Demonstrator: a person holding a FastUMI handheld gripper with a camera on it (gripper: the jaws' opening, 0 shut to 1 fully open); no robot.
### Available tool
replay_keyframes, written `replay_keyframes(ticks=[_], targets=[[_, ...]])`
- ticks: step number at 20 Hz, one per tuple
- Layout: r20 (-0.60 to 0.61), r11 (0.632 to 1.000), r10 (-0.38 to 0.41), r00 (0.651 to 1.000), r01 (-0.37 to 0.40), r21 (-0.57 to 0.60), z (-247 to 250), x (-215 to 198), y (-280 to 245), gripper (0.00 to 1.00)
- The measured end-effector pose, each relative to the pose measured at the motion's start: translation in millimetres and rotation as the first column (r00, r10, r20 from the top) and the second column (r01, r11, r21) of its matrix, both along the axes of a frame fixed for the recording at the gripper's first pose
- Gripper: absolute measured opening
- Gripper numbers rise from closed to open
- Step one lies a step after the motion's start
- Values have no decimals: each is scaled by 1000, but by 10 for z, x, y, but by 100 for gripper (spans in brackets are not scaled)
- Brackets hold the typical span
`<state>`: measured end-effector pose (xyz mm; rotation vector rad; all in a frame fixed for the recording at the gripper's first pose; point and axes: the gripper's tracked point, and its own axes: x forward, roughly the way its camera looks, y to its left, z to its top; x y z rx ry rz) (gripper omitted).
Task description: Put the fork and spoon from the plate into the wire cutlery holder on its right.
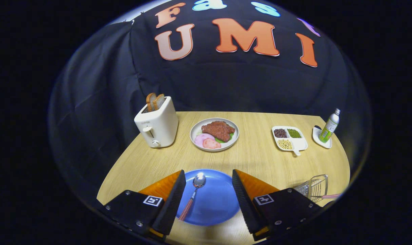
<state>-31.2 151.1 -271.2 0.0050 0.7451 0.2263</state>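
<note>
The claw (208,190) is wide open and holds nothing. Its two fingers (173,200) hang over the near side of a wooden table (257,160).

Between the fingers sits a blue plate (216,200). A spoon (193,194) lies on the plate, close to the left finger. Its shiny bowl points away toward the far side of the table, and its handle (red and white checks) runs back under the left finger's tip. The fingers do not touch the spoon.

The wire holder (314,187) is just to the right of the right finger, near the table's edge. It looks tipped or lying low, but part of it is hidden behind the finger, so I cannot tell for sure. A thin pink handle (330,196) sticks out from it to the right. I cannot tell which tool it belongs to.

Farther off, past the blue plate, there is a white plate of meat (214,134). To its left stands a white toaster (157,124) with two slices of bread (155,101) poking up. To the right is a white tray (290,137) with three kinds of beans. Beside the tray a green bottle (329,126) stands upright on a small white dish (321,137).
</note>
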Motion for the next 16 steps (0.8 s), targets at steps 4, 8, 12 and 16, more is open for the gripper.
replay_keyframes(ticks=[4, 8, 12, 16], targets=[[-107, 1000, 15, 994, -17, -13, -356, -201, 180, 83], [-255, 999, -4, 967, -5, -33, -742, -409, 270, 82], [-357, 999, -7, 934, -9, -42, -1009, -546, 313, 74], [-429, 998, -1, 903, -26, -57, -1219, -611, 372, 59]])
